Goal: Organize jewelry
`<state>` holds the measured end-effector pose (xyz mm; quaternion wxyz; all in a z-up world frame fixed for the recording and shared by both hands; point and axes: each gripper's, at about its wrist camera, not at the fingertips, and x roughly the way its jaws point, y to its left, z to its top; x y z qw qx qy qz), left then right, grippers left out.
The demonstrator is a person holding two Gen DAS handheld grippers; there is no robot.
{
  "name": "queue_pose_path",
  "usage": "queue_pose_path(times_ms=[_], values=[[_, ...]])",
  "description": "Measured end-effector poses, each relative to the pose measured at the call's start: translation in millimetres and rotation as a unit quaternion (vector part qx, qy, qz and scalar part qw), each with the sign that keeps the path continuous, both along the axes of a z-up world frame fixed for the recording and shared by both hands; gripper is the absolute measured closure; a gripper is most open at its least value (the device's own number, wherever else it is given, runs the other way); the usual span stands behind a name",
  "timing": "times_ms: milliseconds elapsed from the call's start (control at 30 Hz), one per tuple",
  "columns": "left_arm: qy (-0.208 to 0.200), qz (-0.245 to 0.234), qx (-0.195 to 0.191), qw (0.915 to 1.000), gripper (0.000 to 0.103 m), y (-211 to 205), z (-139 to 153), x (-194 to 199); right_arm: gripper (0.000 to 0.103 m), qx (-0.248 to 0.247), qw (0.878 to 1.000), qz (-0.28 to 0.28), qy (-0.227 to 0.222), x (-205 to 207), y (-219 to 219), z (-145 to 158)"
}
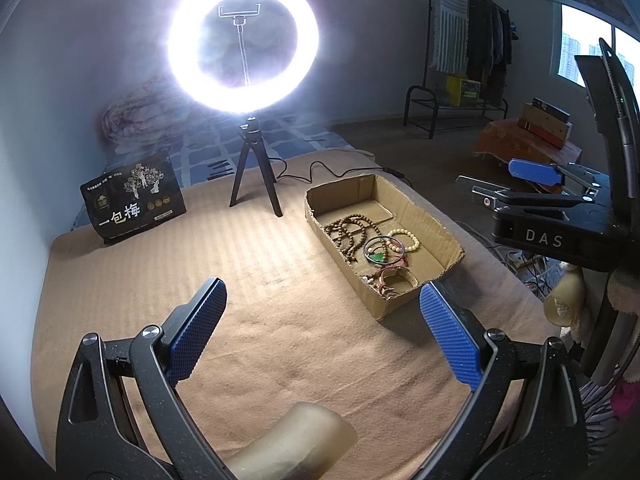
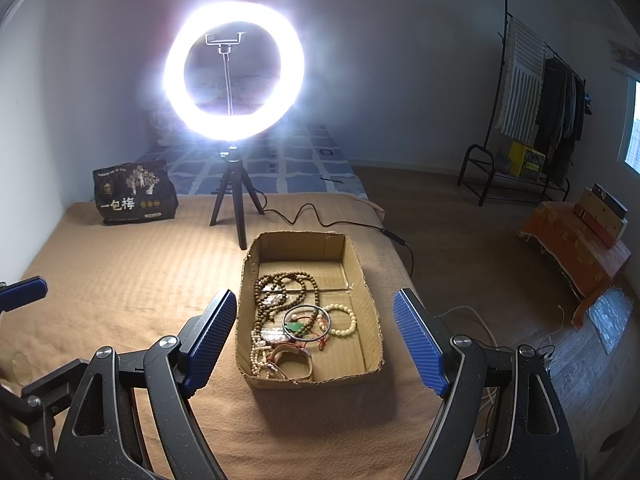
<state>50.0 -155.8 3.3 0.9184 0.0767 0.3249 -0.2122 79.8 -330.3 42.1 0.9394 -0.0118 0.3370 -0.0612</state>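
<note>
Well beyond open jaws, boxed jewelry (image 2: 296,316)

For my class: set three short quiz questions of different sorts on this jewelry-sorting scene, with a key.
1. True or false: both grippers are closed on jewelry.
2. Where does the pale bead bracelet lie? A) on the blanket B) inside the cardboard box C) on the tripod
3. Fill in: the bright object behind the box is a ____ light.

Key:
1. False; the left gripper and right gripper stand open and empty.
2. B
3. ring
</note>
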Motion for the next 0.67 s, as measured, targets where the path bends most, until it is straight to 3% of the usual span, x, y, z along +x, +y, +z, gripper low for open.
queue_pose_path(times_ms=[267, 667], values=[[0.003, 0.012, 0.001, 0.9999, 0.004, -1.3, 0.6, -0.8, 0.022, -0.004, 1.0, 0.003, 0.001, -0.3, 0.2, 0.1], [-0.023, 0.032, 0.01, 0.9992, 0.004, 0.0, 4.0, -5.2, 0.022, -0.007, 1.0, 0.004, 0.004, 0.6, -1.3, -0.6]])
